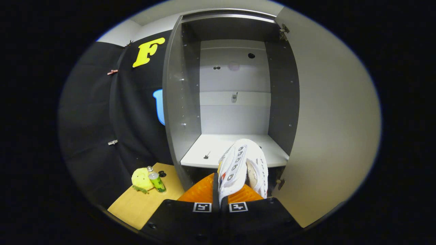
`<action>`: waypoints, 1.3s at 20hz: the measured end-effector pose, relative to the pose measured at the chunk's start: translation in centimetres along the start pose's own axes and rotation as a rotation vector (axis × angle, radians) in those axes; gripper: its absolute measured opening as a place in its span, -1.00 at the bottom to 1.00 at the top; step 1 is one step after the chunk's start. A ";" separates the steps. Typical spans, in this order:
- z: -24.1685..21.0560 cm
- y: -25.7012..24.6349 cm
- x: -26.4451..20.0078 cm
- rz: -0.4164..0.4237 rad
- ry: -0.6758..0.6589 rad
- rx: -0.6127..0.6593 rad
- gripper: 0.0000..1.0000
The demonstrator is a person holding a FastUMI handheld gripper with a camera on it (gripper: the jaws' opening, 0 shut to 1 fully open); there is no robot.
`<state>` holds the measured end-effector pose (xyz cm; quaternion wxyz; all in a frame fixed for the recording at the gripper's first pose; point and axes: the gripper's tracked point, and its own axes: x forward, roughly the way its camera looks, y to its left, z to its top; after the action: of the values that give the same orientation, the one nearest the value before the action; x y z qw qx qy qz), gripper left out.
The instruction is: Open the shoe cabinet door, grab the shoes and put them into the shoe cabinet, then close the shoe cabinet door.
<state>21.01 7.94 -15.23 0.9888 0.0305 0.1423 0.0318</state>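
The shoe cabinet [180, 102] stands straight ahead with its door [333, 129] swung wide open to the right. Inside it is grey, with a white shelf [207, 149] at the bottom that is bare where I can see it. A white shoe [242, 166] with a row of eyelets is pinched between my fingers, toe pointing up toward the shelf's front edge. My gripper [221, 194] is shut on the shoe's rear part, just in front of the cabinet opening and slightly below the shelf.
Left of the cabinet a wooden tabletop [143, 204] carries a yellow plush toy [141, 179], a small green bottle [156, 181] and a small black thing. Black cloth hangs behind them. The open door walls off the right side.
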 end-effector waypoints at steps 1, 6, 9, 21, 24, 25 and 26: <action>0.8 -0.3 1.0 0.000 -0.003 -0.001 -0.92; 4.3 -1.4 7.3 0.014 -0.045 -0.039 -0.92; 5.1 -2.3 11.7 0.016 -0.038 -0.052 -0.92; 2.5 -4.0 25.0 0.050 0.046 -0.113 -0.93; 2.0 -3.5 25.4 0.063 0.054 -0.138 -0.92; 1.7 -3.2 25.5 0.070 0.060 -0.144 -0.92; 1.3 -2.9 25.7 0.077 0.067 -0.148 -0.93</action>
<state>46.13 6.84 -21.36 0.9811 -0.0382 0.1711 0.0814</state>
